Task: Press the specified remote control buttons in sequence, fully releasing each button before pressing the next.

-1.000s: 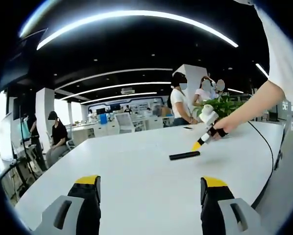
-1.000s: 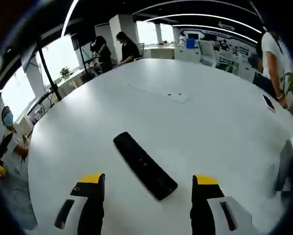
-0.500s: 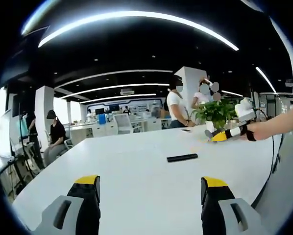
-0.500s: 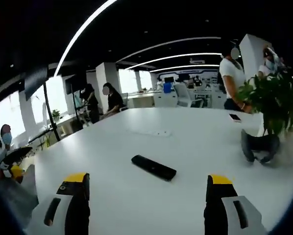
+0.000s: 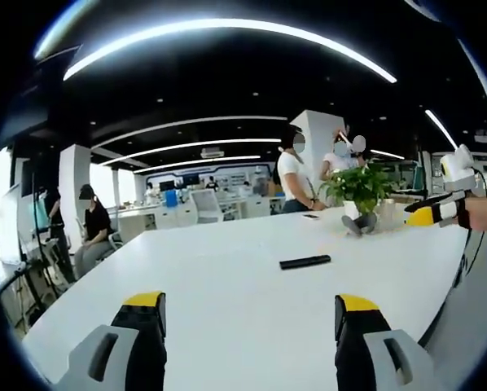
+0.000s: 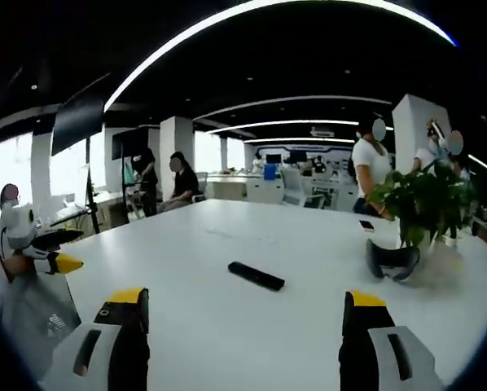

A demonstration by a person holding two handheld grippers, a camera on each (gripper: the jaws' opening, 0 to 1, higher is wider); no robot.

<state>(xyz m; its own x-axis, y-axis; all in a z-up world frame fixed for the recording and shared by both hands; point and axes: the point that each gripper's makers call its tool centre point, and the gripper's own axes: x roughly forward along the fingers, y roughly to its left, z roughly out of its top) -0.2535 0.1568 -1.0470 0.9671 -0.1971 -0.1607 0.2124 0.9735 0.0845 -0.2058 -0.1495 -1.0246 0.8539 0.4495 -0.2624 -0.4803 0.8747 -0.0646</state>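
Black remote [image 5: 305, 262] lies flat, lengthwise crosswise; both grippers [image 5: 243, 326] [image 6: 243, 326] stand apart, empty.

Black remote [image 5: 305, 262] flat on white table [image 5: 227, 301]; left gripper [image 5: 252, 326] fingers apart, well short.

The buttons on the remote [image 5: 305, 261] are too small for me to see. My right gripper [image 5: 429, 213] is cut off by the picture's edge.
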